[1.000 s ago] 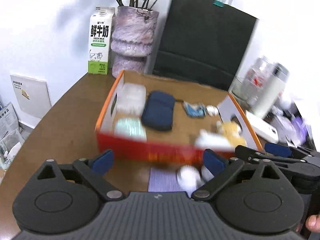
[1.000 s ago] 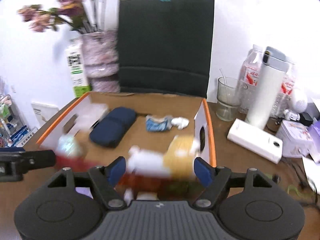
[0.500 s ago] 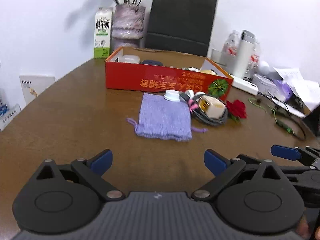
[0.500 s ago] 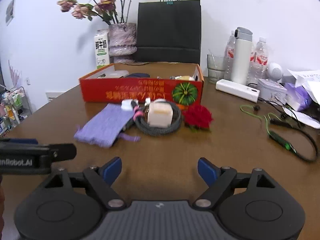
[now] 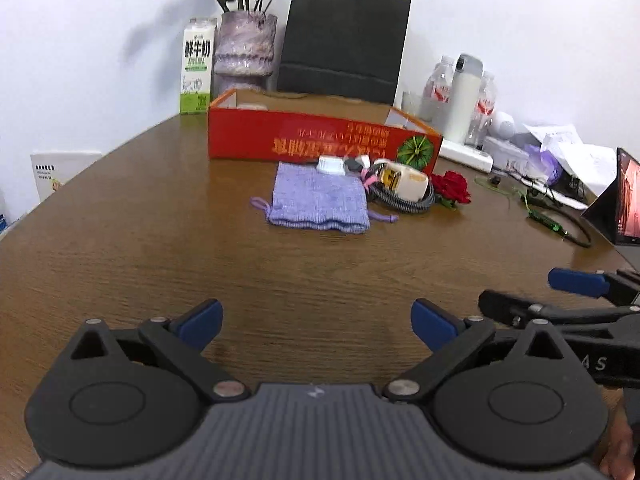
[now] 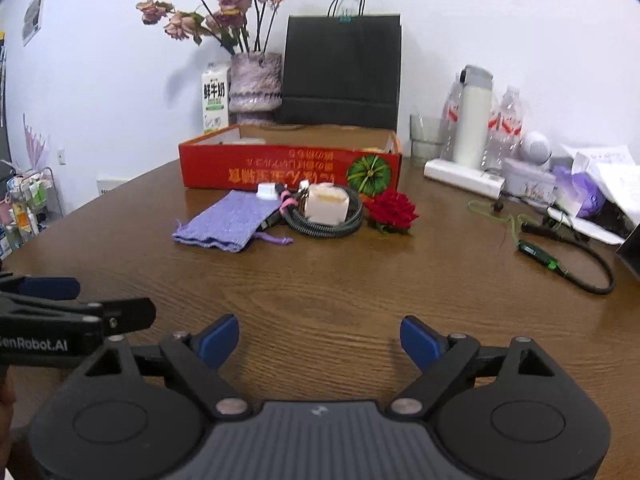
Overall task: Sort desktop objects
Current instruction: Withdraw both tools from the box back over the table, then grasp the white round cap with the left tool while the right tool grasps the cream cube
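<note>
A red cardboard box stands open at the back of the brown table. In front of it lie a purple knitted pouch, a small white adapter, a white charger block on a coiled dark cable, and a red rose. My left gripper and right gripper are both open and empty, low over the near table, well short of these things.
Behind the box stand a milk carton, a vase of dried flowers and a black paper bag. At the right are a white flask, bottles, a white power strip, papers and a green-tipped cable.
Both grippers have pulled back from above the box to low over the near table. The box contents are now out of sight behind its front wall.
</note>
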Demonstrator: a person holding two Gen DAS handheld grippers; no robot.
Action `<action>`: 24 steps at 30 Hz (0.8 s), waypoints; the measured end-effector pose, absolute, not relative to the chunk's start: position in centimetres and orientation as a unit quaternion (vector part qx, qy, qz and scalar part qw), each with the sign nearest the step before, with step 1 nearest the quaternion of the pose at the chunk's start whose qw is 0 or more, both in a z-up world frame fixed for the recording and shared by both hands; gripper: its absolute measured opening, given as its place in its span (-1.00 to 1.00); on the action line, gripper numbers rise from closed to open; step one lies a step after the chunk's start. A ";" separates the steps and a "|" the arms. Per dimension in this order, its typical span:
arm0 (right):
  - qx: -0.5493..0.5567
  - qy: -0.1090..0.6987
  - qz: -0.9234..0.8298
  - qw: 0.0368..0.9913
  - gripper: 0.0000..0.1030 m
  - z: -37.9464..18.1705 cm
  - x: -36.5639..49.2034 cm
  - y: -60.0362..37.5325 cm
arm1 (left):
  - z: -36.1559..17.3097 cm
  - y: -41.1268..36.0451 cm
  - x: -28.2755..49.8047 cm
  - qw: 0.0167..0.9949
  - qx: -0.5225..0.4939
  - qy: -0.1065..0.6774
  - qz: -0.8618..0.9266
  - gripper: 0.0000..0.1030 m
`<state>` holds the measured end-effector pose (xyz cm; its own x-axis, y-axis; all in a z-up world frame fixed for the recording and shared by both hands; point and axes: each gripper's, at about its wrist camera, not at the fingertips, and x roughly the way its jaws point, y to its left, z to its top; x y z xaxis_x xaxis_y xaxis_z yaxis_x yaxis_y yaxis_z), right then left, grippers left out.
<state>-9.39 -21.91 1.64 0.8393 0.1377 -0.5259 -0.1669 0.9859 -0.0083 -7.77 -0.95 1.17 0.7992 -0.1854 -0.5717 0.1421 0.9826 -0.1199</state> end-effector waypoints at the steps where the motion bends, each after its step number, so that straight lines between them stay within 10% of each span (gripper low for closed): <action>1: -0.022 0.274 0.079 0.958 0.70 1.6 -9.3 -22.0 | 1.0 -1.0 -7.6 0.945 -0.037 0.314 -0.087 1.00; 24: 0.027 0.299 0.089 0.950 0.65 2.0 -6.0 -23.4 | 2.4 -1.6 -4.1 0.953 0.005 0.294 -0.072 1.00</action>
